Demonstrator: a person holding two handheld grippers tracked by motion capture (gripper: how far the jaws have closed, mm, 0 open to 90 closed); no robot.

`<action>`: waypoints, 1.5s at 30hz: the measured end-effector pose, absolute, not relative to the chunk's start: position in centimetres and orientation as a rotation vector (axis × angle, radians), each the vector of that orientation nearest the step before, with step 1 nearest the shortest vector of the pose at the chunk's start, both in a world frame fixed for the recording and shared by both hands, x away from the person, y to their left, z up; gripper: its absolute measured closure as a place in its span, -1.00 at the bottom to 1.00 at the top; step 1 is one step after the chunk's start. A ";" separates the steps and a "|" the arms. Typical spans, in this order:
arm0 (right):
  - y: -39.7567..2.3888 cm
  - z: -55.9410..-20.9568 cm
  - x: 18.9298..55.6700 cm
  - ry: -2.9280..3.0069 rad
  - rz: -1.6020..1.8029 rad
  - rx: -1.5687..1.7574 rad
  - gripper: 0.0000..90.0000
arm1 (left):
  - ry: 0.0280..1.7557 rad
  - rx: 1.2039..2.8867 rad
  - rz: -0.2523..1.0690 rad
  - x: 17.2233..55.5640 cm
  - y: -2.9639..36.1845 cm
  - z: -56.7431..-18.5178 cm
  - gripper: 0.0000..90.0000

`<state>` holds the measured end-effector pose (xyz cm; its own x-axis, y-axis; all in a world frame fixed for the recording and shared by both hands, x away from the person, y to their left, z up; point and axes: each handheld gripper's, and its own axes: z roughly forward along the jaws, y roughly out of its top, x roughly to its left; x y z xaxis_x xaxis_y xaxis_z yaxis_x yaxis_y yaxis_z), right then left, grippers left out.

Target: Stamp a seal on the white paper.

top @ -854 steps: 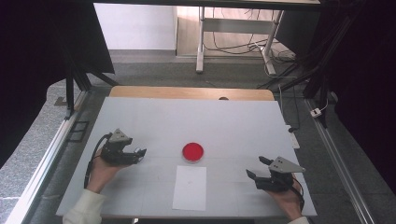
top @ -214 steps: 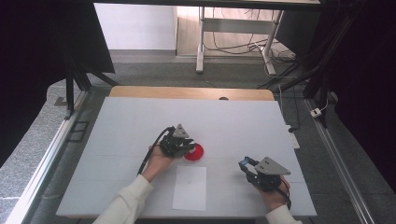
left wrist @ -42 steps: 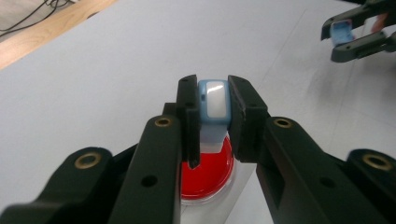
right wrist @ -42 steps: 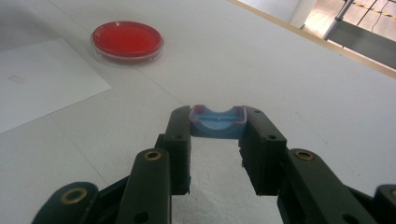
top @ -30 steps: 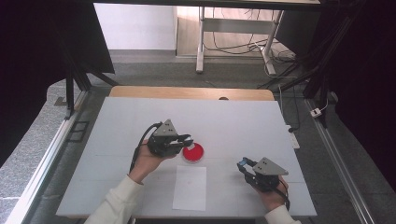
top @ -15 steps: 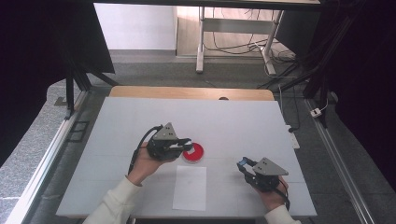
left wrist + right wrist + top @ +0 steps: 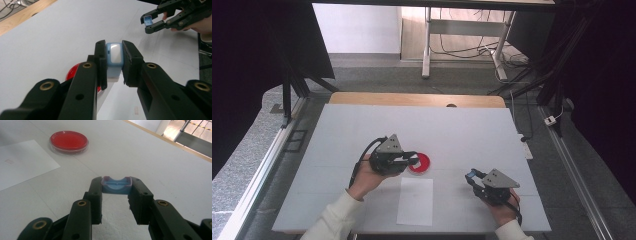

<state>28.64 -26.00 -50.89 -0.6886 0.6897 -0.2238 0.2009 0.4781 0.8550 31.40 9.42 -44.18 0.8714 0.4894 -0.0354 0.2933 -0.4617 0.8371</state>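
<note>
High view: I take the red dish (image 7: 419, 163) as my landmark. It sits near the middle of the white table (image 7: 337, 130). My left gripper (image 7: 411, 161) lies at the dish's left edge, jaws reaching over its rim; from here I cannot tell what is between them. My right gripper (image 7: 471, 177) is well apart, to the right of the dish and nearer me, with a small blue piece at its jaw tips. A white paper sheet (image 7: 415, 200) lies just on my side of the dish. The table is bare beyond the dish, out to the wooden strip (image 7: 412, 99) at the far edge, and wide to the dish's left.

Left gripper view: the left gripper (image 7: 114, 61) is clamped on a pale blue block (image 7: 114, 56) with a white face, both jaws pressing its sides. The red dish (image 7: 75, 72) shows partly, below and left of the jaws. The right gripper (image 7: 149, 22) is farther off at upper right, with a blue piece in its jaws.

Right gripper view: the right gripper (image 7: 116, 186) pinches a blue curved cap (image 7: 116, 185) across its ends, above the table. The red dish (image 7: 68, 141) lies far left ahead, uncovered by anything, the paper sheet (image 7: 22, 162) just beside it. Bare table runs from the dish to the far wooden edge.
</note>
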 end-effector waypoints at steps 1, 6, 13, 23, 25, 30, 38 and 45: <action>-26.0 -50.9 28.6 2.172 1.153 0.735 0.44 | 0.564 2.083 0.253 31.3 9.4 -44.2 0.68; -25.9 -50.9 28.7 2.174 1.153 0.732 0.44 | 0.548 2.090 0.232 30.9 9.4 -44.3 0.67; -25.8 -51.0 28.6 2.178 1.143 0.730 0.44 | 0.538 2.097 0.212 30.4 9.3 -44.4 0.67; -25.8 -51.0 28.7 2.178 1.141 0.729 0.44 | 0.508 2.115 0.202 29.4 8.6 -44.6 0.67; -25.8 -51.0 28.7 2.178 1.141 0.731 0.44 | 0.508 2.115 0.204 29.3 8.5 -44.6 0.67; -25.8 -51.1 28.7 2.180 1.134 0.734 0.44 | 0.525 2.112 0.204 28.9 8.5 -44.9 0.67; -25.8 -51.1 28.7 2.181 1.131 0.733 0.44 | 0.543 2.122 0.184 28.0 8.3 -46.0 0.67; -25.8 -51.1 28.7 2.181 1.133 0.732 0.44 | 0.555 2.149 0.178 27.4 8.1 -47.2 0.67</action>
<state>28.67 -25.76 -51.09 -0.6880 0.6875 -0.2325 0.2051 0.4915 0.8464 27.37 8.15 -47.21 0.8896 0.4507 -0.0738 0.3243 -0.5097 0.7969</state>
